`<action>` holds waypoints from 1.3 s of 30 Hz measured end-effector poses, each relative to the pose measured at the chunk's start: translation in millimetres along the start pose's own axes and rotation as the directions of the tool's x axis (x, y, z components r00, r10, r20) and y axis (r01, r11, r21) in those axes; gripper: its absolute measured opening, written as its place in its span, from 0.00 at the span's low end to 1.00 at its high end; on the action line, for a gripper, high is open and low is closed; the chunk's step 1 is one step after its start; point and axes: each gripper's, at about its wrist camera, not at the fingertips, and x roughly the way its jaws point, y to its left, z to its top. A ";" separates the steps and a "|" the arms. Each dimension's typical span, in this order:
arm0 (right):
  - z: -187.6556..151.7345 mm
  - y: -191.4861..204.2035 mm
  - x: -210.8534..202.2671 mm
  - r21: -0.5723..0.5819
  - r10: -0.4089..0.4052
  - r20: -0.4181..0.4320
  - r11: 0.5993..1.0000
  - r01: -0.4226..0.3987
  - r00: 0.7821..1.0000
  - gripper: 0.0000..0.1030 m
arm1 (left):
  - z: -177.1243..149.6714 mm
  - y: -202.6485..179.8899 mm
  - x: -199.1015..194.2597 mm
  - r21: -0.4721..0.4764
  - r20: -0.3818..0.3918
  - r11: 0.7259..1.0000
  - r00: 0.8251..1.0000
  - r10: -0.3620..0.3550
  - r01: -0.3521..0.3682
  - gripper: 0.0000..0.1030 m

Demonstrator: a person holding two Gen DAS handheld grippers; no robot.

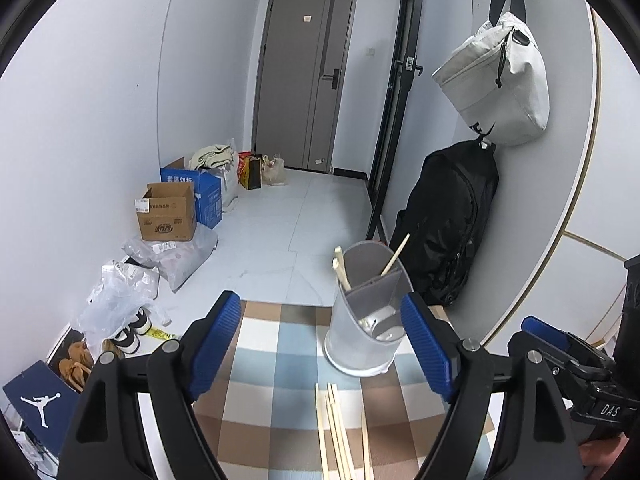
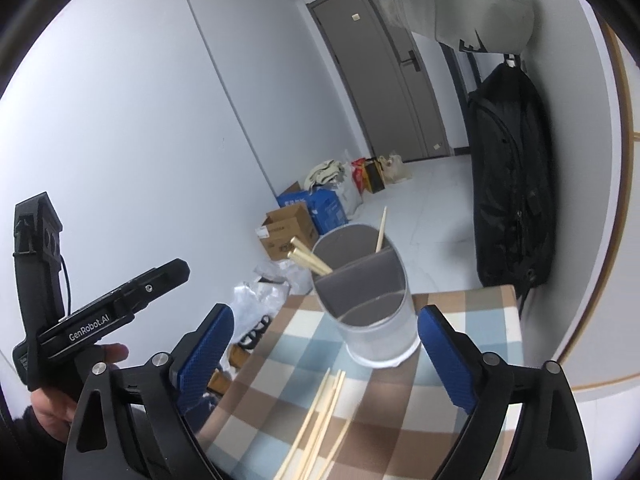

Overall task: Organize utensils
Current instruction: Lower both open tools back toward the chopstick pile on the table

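Observation:
A grey divided utensil holder (image 1: 366, 320) stands on the checkered tablecloth (image 1: 272, 364); it also shows in the right wrist view (image 2: 370, 304). Wooden chopsticks (image 1: 342, 272) stick out of its far compartment, and a metal utensil (image 1: 378, 320) lies in the near one. Several loose chopsticks (image 1: 334, 436) lie on the cloth in front of it, also in the right wrist view (image 2: 320, 420). My left gripper (image 1: 320, 344) is open and empty, just short of the holder. My right gripper (image 2: 324, 356) is open and empty above the loose chopsticks.
The table's far edge (image 2: 460, 292) is just behind the holder. A black backpack (image 1: 448, 220) and a white bag (image 1: 496, 76) hang on the right wall. Cardboard boxes (image 1: 168, 212), plastic bags and shoes (image 1: 128, 332) sit on the floor at left.

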 end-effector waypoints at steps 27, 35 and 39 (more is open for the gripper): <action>-93.0 -17.5 94.9 0.020 -0.058 -0.447 0.997 0.075 0.893 0.73 | -69.9 58.9 57.8 -0.128 -0.243 0.985 0.967 0.079 -0.113 0.78; -105.7 -15.3 147.1 -0.050 -0.124 -0.573 0.992 0.116 0.810 0.49 | -73.2 79.4 59.7 -0.168 -0.293 0.977 0.953 0.082 -0.135 0.78; -111.3 -11.7 163.8 -0.087 -0.161 -0.610 0.987 0.136 0.776 0.40 | -73.6 84.5 59.1 -0.167 -0.296 0.978 0.952 0.075 -0.129 0.78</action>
